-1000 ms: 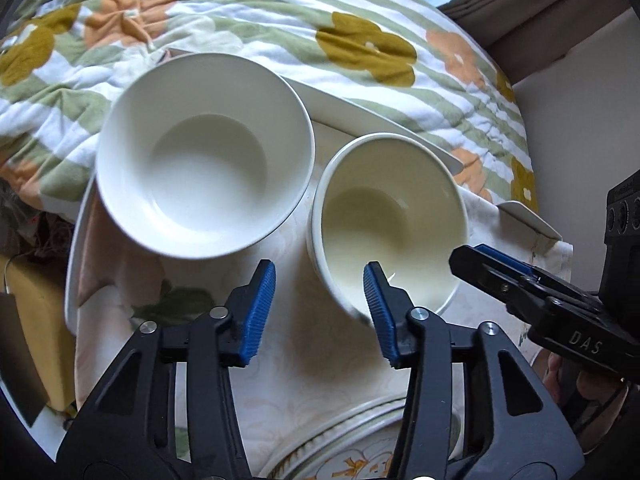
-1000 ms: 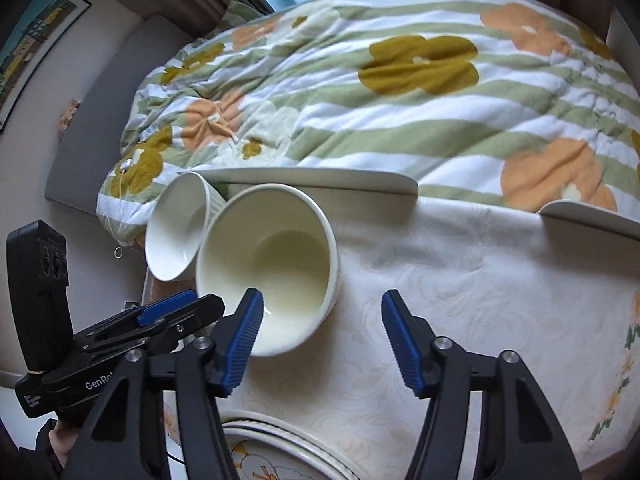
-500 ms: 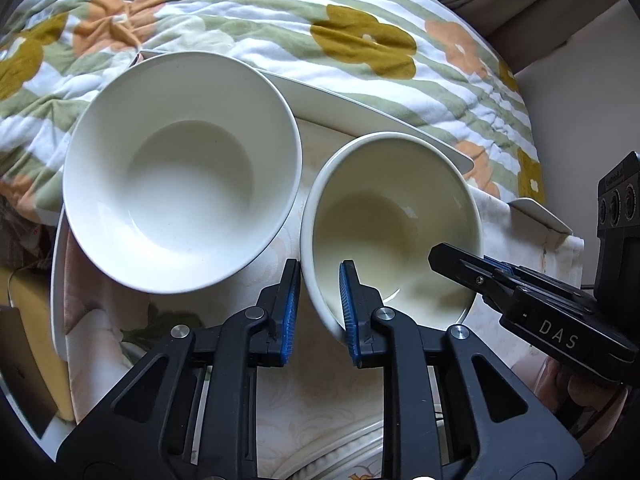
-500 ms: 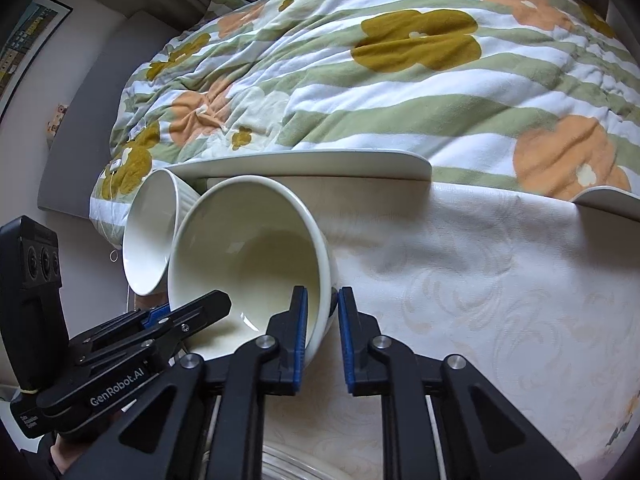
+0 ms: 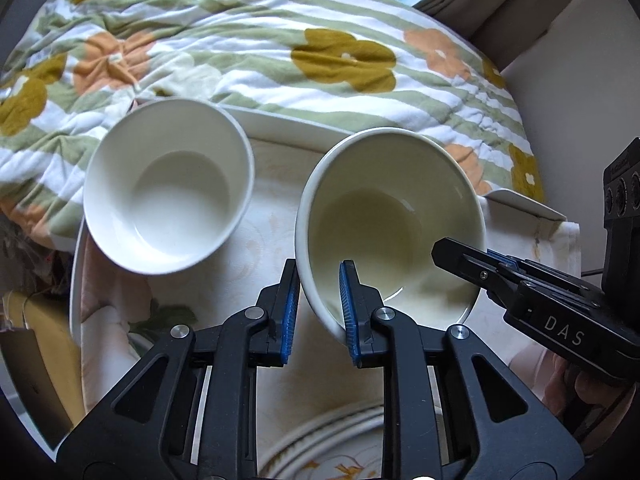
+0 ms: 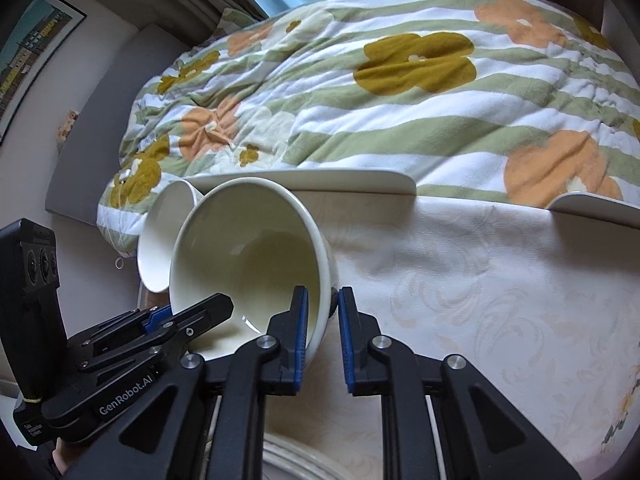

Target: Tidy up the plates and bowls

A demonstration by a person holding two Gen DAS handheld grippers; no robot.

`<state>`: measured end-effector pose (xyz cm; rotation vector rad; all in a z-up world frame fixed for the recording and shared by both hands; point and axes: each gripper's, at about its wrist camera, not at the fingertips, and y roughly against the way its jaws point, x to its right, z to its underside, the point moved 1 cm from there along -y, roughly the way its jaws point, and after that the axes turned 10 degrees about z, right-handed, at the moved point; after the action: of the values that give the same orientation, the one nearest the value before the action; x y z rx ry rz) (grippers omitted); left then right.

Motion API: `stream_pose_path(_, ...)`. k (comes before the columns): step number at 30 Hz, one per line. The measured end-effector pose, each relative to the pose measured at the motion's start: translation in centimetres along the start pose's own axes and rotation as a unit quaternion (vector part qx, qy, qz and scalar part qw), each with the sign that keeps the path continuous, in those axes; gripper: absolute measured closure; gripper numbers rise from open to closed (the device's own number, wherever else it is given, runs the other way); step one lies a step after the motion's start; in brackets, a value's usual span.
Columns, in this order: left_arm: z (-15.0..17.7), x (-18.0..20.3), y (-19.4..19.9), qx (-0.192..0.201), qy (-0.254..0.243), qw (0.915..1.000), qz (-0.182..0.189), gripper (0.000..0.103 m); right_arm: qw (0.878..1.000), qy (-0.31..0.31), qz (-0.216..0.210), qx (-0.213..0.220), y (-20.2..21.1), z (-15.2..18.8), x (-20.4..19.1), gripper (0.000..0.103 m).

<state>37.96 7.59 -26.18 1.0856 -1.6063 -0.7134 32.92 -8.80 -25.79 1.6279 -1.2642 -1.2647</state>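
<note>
Nearest the cameras, a patterned plate (image 5: pixel 320 452) lies at the near edge of the table, only its rim in view.

Just beyond it, both grippers pinch the cream bowl (image 5: pixel 390 224). The left gripper (image 5: pixel 318 312) clamps the near-left rim, one pad inside and one outside. The right gripper (image 6: pixel 322 336) clamps the near-right rim the same way. Both jaws stand narrow, closed onto the wall. A grip on two sides is judged to steady the bowl for a lift, since one thin rim pinch would let it swing.

The bowl appears tilted, its mouth turned toward the cameras. Whether its base touches the tablecloth (image 6: pixel 480 300) cannot be told.

To its left stands a white bowl (image 5: pixel 168 192), apart from the cream one and untouched. It is judged the likely nesting target.

Farther off, the raised rim of a white tray (image 6: pixel 320 184) runs along the far table edge, with a flowered quilt (image 6: pixel 400 80) beyond.

The left view shows the gap between the two bowls and the white bowl's whole interior. The right view hides most of the white bowl (image 6: pixel 164 240) behind the cream one but shows open cloth on the right.
</note>
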Motion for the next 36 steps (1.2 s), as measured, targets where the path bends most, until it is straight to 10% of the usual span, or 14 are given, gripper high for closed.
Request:
stream_pose_path(19,11.2,22.1,4.2,0.031,-0.071,0.9963,0.037,0.085,0.996,-0.034,0.010,0.087,17.0,10.6,13.2,0.089)
stream_pose_path(36,19.0,29.1,-4.8,-0.116,-0.146,0.9818,0.035,0.085,0.990,-0.133,0.039,0.030,16.0,19.9,23.7,0.089)
